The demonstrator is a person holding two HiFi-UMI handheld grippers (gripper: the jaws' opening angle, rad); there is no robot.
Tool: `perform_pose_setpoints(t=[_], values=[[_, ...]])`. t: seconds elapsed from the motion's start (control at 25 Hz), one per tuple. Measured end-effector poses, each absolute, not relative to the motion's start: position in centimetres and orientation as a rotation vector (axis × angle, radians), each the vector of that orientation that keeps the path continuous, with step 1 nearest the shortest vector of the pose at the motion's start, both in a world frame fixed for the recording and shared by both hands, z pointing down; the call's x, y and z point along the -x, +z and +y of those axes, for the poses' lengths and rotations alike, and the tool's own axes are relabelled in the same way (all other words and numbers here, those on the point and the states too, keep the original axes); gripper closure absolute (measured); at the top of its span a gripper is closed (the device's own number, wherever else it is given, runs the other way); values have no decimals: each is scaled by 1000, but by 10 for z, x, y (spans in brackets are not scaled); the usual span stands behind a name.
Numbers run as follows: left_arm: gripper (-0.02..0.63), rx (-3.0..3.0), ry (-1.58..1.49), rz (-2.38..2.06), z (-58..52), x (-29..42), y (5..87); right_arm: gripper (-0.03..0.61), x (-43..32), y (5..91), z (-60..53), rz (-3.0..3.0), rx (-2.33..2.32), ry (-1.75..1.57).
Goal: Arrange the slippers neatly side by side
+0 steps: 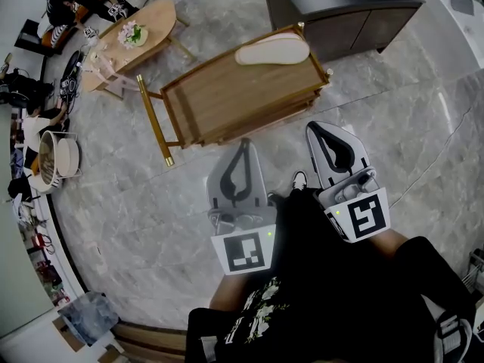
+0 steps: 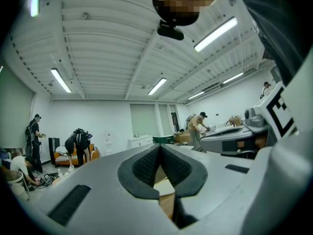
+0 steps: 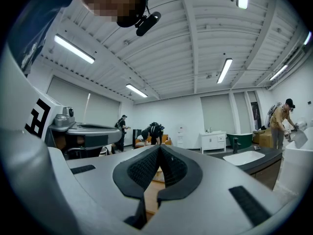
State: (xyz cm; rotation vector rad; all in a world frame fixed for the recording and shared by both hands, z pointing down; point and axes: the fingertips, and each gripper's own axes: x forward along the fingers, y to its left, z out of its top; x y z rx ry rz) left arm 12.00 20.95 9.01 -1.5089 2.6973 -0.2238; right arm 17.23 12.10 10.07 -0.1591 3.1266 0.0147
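Observation:
One pale slipper (image 1: pixel 272 50) lies sole up on the far right end of a wooden cart (image 1: pixel 227 100) with gold legs. I see no second slipper. My left gripper (image 1: pixel 244 142) hovers over the floor just in front of the cart, shut and empty. To its right my right gripper (image 1: pixel 316 127) is level with it, also shut and empty, near the cart's front right corner. In the left gripper view the pads (image 2: pixel 146 165) meet with nothing between them. The right gripper view shows its pads (image 3: pixel 144 166) closed the same way. Both grippers point at the room, not at the slipper.
A dark cabinet with a white sink (image 1: pixel 340 6) stands behind the cart on the right. An oval wooden table with flowers (image 1: pixel 132 36) is at the back left, with people (image 1: pixel 72 2) and bins (image 1: pixel 57 157) around it. My shoe (image 1: pixel 300 180) is on the marble floor.

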Motion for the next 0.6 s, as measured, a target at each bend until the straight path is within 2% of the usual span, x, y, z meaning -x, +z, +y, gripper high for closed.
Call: perform_pose_setpoints(t=[0.6], values=[[612,1521,-312,2683,194,-142,91,580,-192,103,106,3124,154,-38]])
